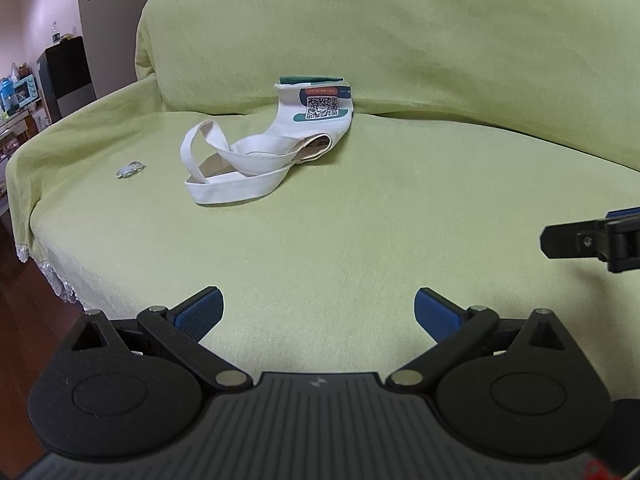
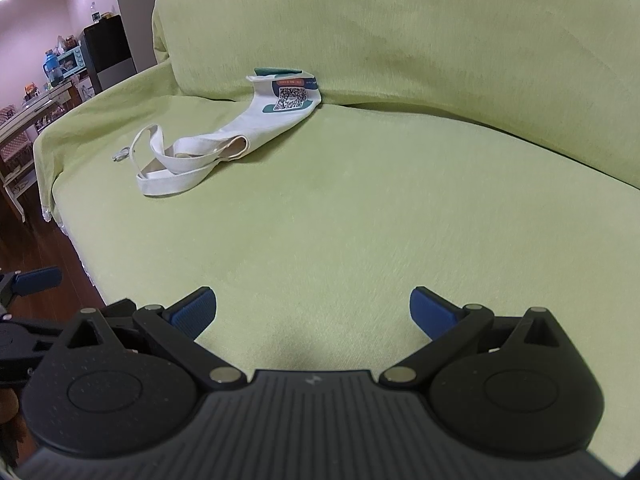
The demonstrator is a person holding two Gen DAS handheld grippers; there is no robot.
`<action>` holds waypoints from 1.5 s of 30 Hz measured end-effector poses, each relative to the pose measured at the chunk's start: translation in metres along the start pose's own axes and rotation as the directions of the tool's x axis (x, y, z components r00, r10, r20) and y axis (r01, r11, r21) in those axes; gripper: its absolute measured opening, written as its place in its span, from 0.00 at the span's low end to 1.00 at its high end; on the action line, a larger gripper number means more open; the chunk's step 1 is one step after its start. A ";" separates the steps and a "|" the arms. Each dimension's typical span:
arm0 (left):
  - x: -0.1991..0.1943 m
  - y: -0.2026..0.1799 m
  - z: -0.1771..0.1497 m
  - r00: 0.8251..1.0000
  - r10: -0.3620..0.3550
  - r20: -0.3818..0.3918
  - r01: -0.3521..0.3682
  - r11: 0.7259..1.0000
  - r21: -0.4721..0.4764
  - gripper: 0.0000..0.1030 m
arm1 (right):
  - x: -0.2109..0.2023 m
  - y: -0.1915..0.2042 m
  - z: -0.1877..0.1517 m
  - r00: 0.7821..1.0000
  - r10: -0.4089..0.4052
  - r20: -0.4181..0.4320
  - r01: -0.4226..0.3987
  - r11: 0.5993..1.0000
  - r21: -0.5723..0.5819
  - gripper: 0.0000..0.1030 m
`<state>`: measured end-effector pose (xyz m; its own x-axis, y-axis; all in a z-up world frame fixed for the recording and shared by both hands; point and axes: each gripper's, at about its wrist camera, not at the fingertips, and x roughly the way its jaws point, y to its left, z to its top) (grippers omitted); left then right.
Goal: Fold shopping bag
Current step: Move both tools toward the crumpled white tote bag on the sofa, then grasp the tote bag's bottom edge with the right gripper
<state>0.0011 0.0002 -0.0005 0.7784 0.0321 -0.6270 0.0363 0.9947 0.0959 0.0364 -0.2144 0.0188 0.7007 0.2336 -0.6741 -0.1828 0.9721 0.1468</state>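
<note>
The white shopping bag (image 1: 316,120) lies crumpled on the seat of a sofa (image 1: 360,240), its printed end with a QR code propped against the backrest, its handles (image 1: 224,168) trailing in loose loops toward the sofa's left end. A green cover drapes the whole sofa, lace-edged where it hangs over the side. Just left of the handles sits a small clear object (image 1: 130,169), too small to identify. Beyond the sofa's left end are dark wood floor (image 2: 36,248), a black cabinet (image 2: 107,52) and cluttered shelves. Both the left gripper (image 1: 318,312) and right gripper (image 2: 312,308) hover released, well short of the bag, nothing between them and it.
</note>
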 end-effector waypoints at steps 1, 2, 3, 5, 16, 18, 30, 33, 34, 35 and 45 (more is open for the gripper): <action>0.003 0.000 0.001 1.000 0.001 0.000 -0.001 1.000 0.006 0.99 | 0.002 0.000 0.000 1.000 -0.003 0.003 0.003 1.000 -0.009 0.99; 0.007 0.001 0.003 1.000 0.002 0.001 -0.002 1.000 0.021 0.99 | 0.004 0.000 -0.001 1.000 -0.007 0.005 0.007 1.000 -0.019 0.99; 0.012 0.001 0.005 1.000 0.002 0.004 -0.003 0.999 0.043 0.99 | 0.006 0.000 -0.001 1.000 -0.010 0.008 0.010 1.000 -0.028 0.99; 0.021 0.001 0.010 1.000 0.004 0.014 -0.005 0.996 0.092 0.99 | 0.009 0.000 -0.002 1.000 -0.016 0.013 0.017 0.999 -0.049 0.99; 0.108 0.030 0.063 0.973 -0.015 0.232 -0.088 0.901 0.425 0.99 | 0.046 0.014 0.012 0.997 0.005 0.082 0.012 0.978 -0.207 0.99; 0.132 0.028 0.072 0.965 -0.046 0.259 -0.087 0.873 0.479 0.97 | 0.054 0.017 0.015 0.995 0.012 0.103 0.013 0.971 -0.237 0.99; 0.249 0.017 0.094 0.991 0.004 0.134 -0.098 0.703 0.704 0.42 | 0.098 0.006 0.028 0.991 0.012 0.135 0.023 0.967 -0.255 0.99; 0.248 0.018 0.098 0.994 -0.014 0.104 -0.061 0.728 0.683 0.27 | 0.099 0.000 0.027 0.991 0.004 0.136 0.028 0.972 -0.232 0.99; 0.245 0.018 0.099 0.995 -0.023 0.098 -0.049 0.737 0.674 0.25 | 0.098 -0.003 0.027 0.991 0.000 0.136 0.031 0.974 -0.225 0.99; 0.239 0.017 0.099 0.995 -0.039 0.093 -0.033 0.748 0.663 0.21 | 0.093 -0.006 0.026 0.990 -0.005 0.140 0.036 0.975 -0.220 0.99; 0.134 -0.053 0.103 0.944 -0.327 0.044 0.237 0.764 0.600 0.00 | 0.026 -0.066 0.007 0.976 -0.138 0.168 0.163 0.975 -0.148 0.99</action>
<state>0.1681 -0.0583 -0.0098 0.7501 -0.2996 -0.5896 0.5883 0.7095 0.3880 0.0712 -0.2719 -0.0034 0.8252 0.0973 -0.5564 -0.1656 0.9834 -0.0736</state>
